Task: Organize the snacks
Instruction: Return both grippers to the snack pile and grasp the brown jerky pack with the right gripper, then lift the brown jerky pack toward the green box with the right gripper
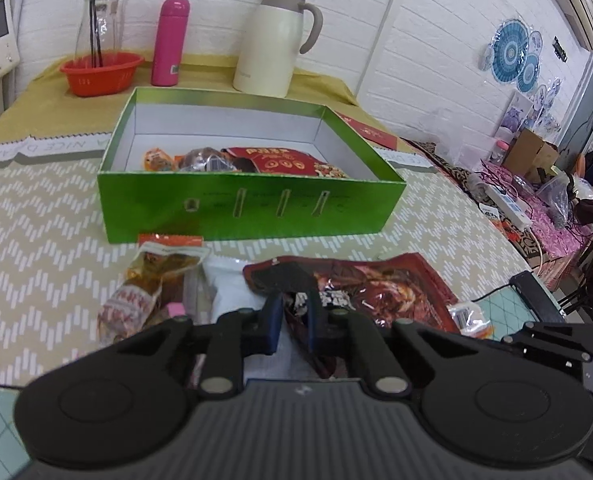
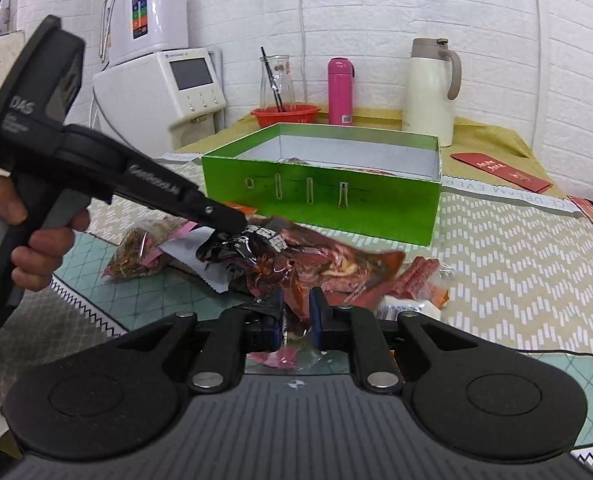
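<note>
A green open-topped box (image 1: 252,208) stands on the worktop (image 1: 36,208), and everything here is placed from it. Inside it lie several snack packets, among them a red printed packet (image 1: 284,160) toward its near wall.

Just in front of the box, on the worktop's near side, lies a large dark red snack bag (image 1: 380,288) with glossy crinkled film. The left hand-held gripper (image 1: 296,300) is clenched on the near left corner of this bag, its black fingers pinching the film. In the right wrist view the same bag (image 2: 316,268) lies in front of the box (image 2: 320,200), and the right hand-held gripper (image 2: 296,312) is clenched on the bag's near edge, the film bunched between its blue pads. So both hand-held grippers grasp the one bag, the left hand-held gripper (image 2: 232,224) at its end farther left of the box front, held by a person's hand (image 2: 36,240).

Left of the bag, also in front of the box, sits a clear packet of brownish snacks (image 1: 152,280). Right of the bag lies a small packet of red sticks (image 2: 416,280).

Behind the box stand a red plastic basket (image 1: 100,72), a pink flask (image 1: 170,42) and a cream thermos jug (image 1: 272,44).
</note>
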`<state>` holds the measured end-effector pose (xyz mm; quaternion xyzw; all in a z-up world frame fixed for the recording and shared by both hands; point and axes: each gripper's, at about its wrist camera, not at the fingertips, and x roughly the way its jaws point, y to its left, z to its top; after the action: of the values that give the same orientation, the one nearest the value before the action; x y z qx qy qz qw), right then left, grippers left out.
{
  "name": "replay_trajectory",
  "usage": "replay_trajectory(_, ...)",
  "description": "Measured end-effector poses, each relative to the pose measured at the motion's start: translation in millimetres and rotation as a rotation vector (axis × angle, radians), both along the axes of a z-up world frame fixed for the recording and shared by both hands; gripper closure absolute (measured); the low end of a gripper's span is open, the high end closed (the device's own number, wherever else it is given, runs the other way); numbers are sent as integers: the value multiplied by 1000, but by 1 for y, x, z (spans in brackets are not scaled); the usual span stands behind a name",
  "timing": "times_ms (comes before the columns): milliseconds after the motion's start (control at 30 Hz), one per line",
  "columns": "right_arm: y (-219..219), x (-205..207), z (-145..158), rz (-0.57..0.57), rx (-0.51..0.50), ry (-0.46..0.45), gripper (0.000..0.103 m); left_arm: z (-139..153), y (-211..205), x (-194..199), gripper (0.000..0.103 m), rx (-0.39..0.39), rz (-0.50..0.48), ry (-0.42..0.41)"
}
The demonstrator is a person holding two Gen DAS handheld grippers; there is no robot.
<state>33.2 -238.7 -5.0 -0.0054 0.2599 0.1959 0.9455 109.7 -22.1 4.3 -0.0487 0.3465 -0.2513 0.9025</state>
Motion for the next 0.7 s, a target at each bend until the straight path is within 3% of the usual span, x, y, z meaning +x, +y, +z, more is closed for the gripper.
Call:
replay_trajectory(33, 1, -1, 0, 2, -5, 1, 77, -1, 2, -5, 99, -8, 5, -4)
replay_trajectory(100, 0, -4, 0, 20, 14, 11, 63, -1, 5, -9, 98, -44, 20, 4)
replay_trajectory(167, -4, -6, 2, 14, 47, 17, 56, -2, 5, -9, 79, -48, 12, 7)
replay_trajectory(200, -6, -7, 3, -1, 61, 18, 55, -2, 4, -8, 61, -45, 18, 5)
replay_trajectory(267, -13, -9, 6, -38, 95, 17, 50, -4, 3, -7, 60, -43, 19, 4)
replay_trajectory(367, -28, -9, 7, -105, 167, 37, 34, -6, 3, -5, 60, -51, 12, 12)
replay_trajectory(700, -41, 14, -14, -147, 335, 186, 39, -9, -1, 8, 60, -45, -10, 21)
